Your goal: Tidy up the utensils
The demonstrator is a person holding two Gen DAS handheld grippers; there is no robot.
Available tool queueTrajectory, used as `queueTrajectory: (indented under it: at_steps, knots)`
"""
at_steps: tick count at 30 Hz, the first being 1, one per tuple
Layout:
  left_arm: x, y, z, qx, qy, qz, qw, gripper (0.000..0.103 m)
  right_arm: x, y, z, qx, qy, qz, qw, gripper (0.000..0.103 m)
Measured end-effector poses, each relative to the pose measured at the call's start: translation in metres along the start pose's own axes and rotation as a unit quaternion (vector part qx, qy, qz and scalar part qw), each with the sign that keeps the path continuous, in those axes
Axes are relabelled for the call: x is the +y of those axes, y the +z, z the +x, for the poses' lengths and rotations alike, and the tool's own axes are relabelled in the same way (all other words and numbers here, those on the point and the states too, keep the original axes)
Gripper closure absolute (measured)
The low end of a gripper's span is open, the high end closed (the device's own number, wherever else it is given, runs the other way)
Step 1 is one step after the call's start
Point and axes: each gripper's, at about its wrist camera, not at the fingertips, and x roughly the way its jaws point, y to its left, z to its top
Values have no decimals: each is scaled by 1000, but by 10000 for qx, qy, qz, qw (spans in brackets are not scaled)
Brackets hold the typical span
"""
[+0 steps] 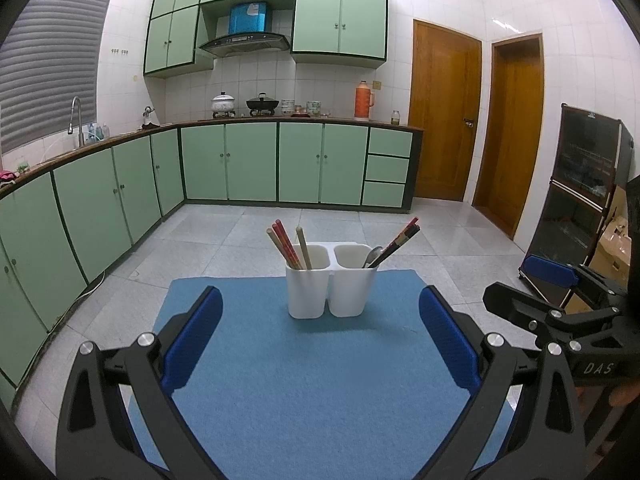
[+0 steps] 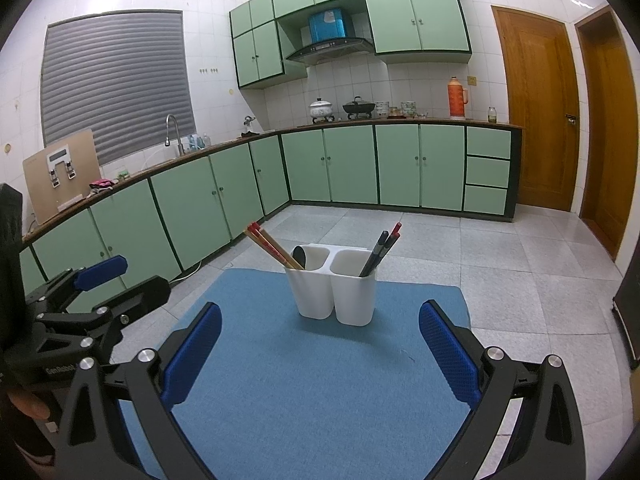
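Blue mat (image 1: 320, 380) covers the worktop: felt-like, matte, grippy, soft. White holder (image 1: 331, 280) stands on the mat's far half, upright: twin-cup moulded plastic with rounded corners, smooth walls, rigid and light. Likely to tip or slide if a utensil is pulled sideways, so lift straight up.

In the holder's left cup: red chopsticks (image 1: 285, 245) plus pale wooden ones (image 1: 303, 248), leaning left. In the right cup: dark patterned chopsticks (image 1: 400, 242) leaning right, and a metal spoon (image 1: 373, 257), bowl end up. The right wrist view also shows a dark rounded spoon-like thing (image 2: 299, 257) in the left cup; can't tell its material.

Chopsticks: thin, stiff, light; the lacquered ones are probably slick, the bare wood less so. Best pinched on the exposed upper shaft above the holder's rim. Spoon is harder and slippery; grip the neck below the bowl.

Left claw (image 1: 320, 336) is spread wide and empty, near side of the holder. Right claw (image 2: 320, 340) likewise, released with nothing between its ribbed blue pads (image 2: 450, 354).
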Motion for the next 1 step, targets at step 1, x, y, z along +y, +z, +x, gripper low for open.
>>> queueTrajectory:
  at_steps: [1]
  knots:
    - [0, 0, 0, 2, 6, -1, 10000, 7, 0, -1, 0, 1, -1, -1, 10000, 6]
